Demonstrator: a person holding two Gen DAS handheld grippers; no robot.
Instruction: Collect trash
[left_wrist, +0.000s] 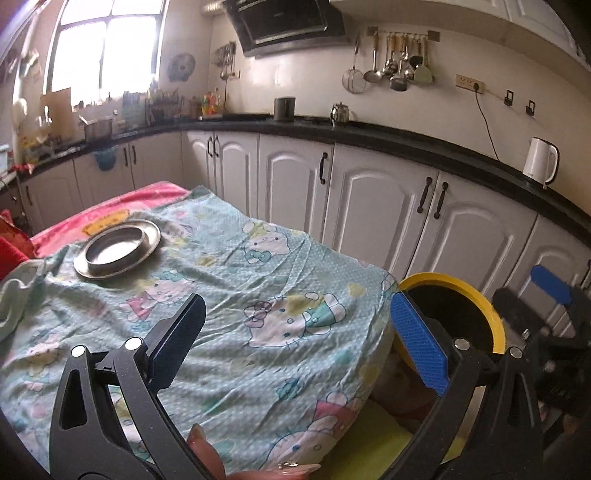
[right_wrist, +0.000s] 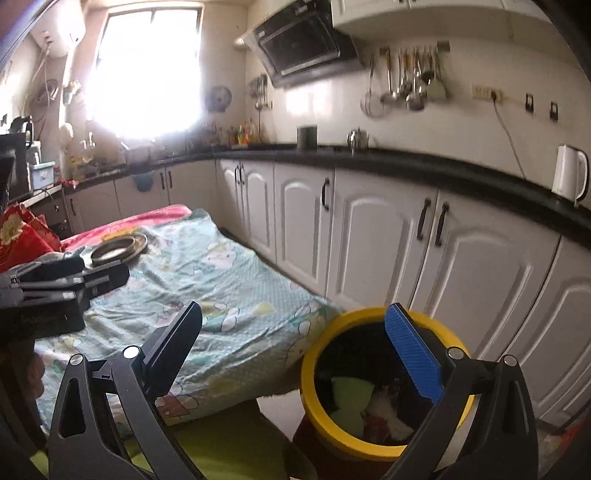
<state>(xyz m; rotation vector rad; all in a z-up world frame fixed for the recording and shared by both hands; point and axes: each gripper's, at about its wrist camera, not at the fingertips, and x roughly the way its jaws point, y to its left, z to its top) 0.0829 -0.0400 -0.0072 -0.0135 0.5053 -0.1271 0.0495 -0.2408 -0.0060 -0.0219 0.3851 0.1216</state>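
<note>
**kitchen_lurker:** ok so what's actually seen here? Where's the trash?

**umi_watcher:** The trash is found inside the yellow-rimmed bin (right_wrist: 384, 380), which is lined in black and parked on the floor right at the corner of the table. A green piece (right_wrist: 351, 397) and some white and reddish scraps (right_wrist: 386, 410) are seen lying at the bottom. What they are exactly can't be told, it's too dark down there.

**kitchen_lurker:** and the grippers?

**umi_watcher:** The right gripper (right_wrist: 295, 354) is held above the bin's edge, jaws spread wide, nothing pinched. One blue pad (right_wrist: 413, 356) is seen over the bin opening, the other finger over the cloth. The left gripper (left_wrist: 295, 339) is held over the table, jaws also spread wide apart, nothing between them. A fingertip is glimpsed at the bottom of the left view.

**kitchen_lurker:** anything left on the table?

**umi_watcher:** The table is covered with a teal cartoon-cat cloth (left_wrist: 229, 280), with a pink one (left_wrist: 110, 210) at the far end. A metal plate (left_wrist: 118, 247) with a smaller dish stacked in it is set near the far left. White cabinets (left_wrist: 373, 206) and a white kettle (left_wrist: 540, 160) on the black counter are seen behind.
</note>
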